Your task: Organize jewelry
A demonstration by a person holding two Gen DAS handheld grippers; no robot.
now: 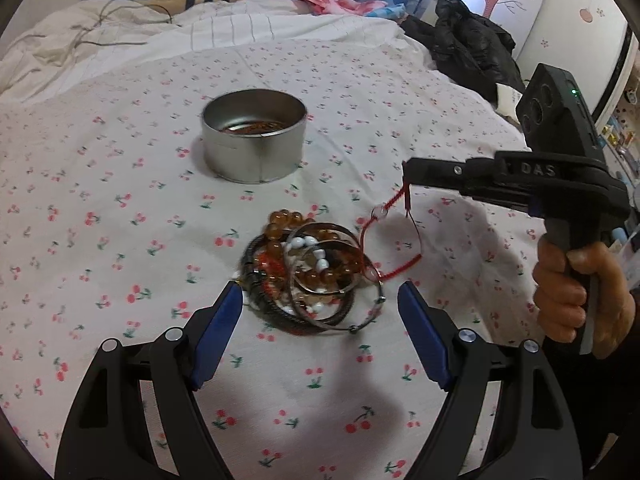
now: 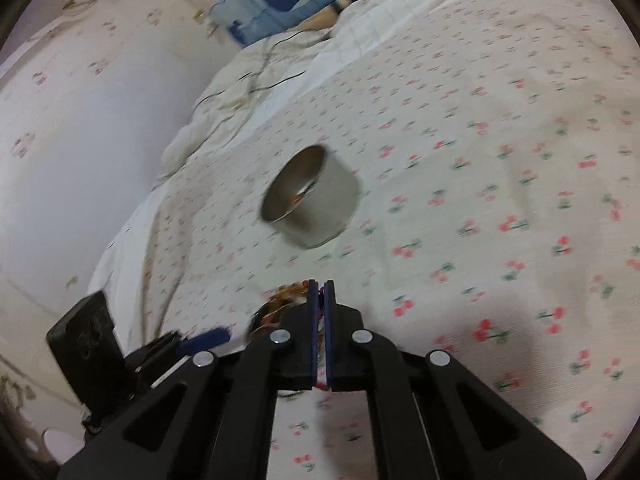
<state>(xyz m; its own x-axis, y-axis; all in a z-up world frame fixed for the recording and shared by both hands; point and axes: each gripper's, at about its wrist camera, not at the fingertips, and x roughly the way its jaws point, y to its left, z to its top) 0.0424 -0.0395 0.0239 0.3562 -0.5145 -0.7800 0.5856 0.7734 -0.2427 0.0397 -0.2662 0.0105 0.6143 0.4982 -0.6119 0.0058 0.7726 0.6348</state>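
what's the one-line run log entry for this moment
right gripper: shut on red cord bracelet | left gripper: open | tin: upright

tin (image 2: 310, 200) contents too blurred to tell.

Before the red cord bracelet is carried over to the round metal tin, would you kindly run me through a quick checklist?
1. Right tongs shut on the red cord bracelet: ok.
2. Bracelet free of the pile of bangles and bead bracelets: not ok; its lower loop is at the pile's edge.
3. Left tongs open, holding nothing: ok.
4. Round metal tin upright and uncovered: ok.
5. Room left in the tin: cannot tell; something already lies inside.
6. Path across the cherry-print bedsheet to the tin clear: ok.
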